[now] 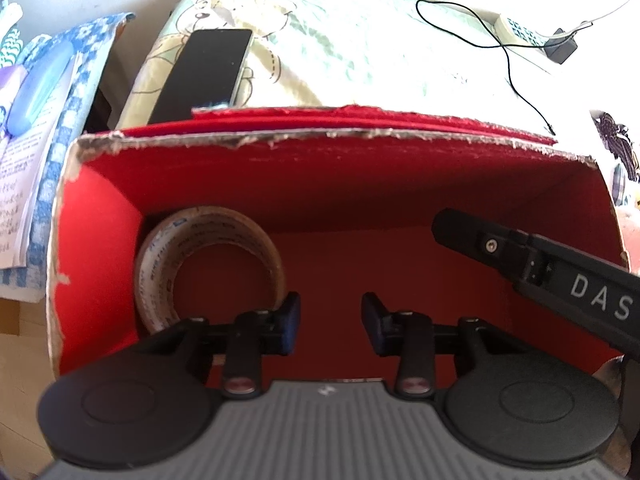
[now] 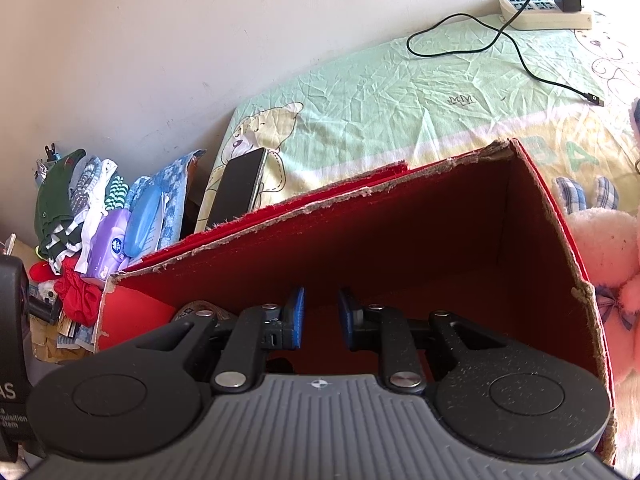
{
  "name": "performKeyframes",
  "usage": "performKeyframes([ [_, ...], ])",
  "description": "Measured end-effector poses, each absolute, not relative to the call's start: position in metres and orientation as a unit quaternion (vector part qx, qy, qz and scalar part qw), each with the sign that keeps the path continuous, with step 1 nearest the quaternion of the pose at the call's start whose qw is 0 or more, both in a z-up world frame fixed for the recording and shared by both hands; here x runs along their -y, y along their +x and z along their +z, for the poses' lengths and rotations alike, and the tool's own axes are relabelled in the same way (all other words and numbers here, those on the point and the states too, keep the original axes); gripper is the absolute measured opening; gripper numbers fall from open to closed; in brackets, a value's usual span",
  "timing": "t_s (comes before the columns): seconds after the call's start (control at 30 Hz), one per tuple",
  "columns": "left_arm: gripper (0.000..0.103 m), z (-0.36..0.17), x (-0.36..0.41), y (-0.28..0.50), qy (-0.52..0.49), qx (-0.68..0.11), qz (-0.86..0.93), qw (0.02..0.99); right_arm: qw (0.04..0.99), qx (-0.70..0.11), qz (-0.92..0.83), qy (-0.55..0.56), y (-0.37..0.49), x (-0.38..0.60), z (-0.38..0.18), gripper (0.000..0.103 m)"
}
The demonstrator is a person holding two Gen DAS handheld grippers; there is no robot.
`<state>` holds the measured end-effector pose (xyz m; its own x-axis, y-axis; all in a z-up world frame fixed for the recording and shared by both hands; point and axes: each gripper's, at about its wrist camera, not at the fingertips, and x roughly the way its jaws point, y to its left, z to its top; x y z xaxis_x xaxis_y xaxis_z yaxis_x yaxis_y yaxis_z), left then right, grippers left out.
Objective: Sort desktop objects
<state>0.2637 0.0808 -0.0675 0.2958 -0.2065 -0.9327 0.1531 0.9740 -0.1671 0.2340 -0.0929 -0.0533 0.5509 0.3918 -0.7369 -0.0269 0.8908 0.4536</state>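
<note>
**Both grippers over the red box, tape already inside**

Hovering above the red box (image 1: 280, 148), jaws parted and empty: left gripper (image 1: 331, 320), pads a moderate gap apart, nothing between them. Same for the right gripper (image 2: 321, 316), slightly narrower gap, also holding nothing. Right gripper's body also visible in the left view, reaching into the box from 3 o'clock.

Lying flat on the box floor at 9 o'clock in the left view, tucked near the left wall: tape roll (image 1: 208, 268), its rim just beside the left pad (image 1: 291, 320), contact impossible to confirm. Judged as a drop just finished, with the step in hand being a release and pull-back.

Likely next: lifting clear of the torn box rim, then reaching for another loose item. Nearest candidate: phone (image 2: 240, 184), leaning against the bedsheet's (image 2: 400, 92) edge at 11 o'clock beyond the far wall. Calls for wider jaws or an edge-on grasp, given its thin, slick slab shape.

Around: book (image 1: 48, 148) at 9 o'clock with a blue case (image 1: 40, 84) on it; wipes pack (image 2: 108, 248) and heaped clothes (image 2: 64, 200) at 9 o'clock in the right view; cable (image 2: 520, 48) and power strip (image 2: 544, 12) at 1 o'clock; plush toy (image 2: 604, 248) pressed to the box at 3 o'clock.

In the way: the tall far wall of the box between grippers and phone, and each gripper crowding the other inside it.
</note>
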Motion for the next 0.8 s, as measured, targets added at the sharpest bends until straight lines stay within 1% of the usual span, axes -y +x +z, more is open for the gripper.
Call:
performKeyframes([
  [0.43,0.043,-0.066,-0.074,0.258,0.001,-0.582,-0.113,0.805,0.85,-0.475,0.112,0.197,0.237,0.092,-0.057,0.023],
  [0.8,0.044,-0.066,-0.068,0.254,0.03,-0.577,-0.105,0.809,0.853,-0.468,0.116,0.2,0.235,0.093,-0.055,0.023],
])
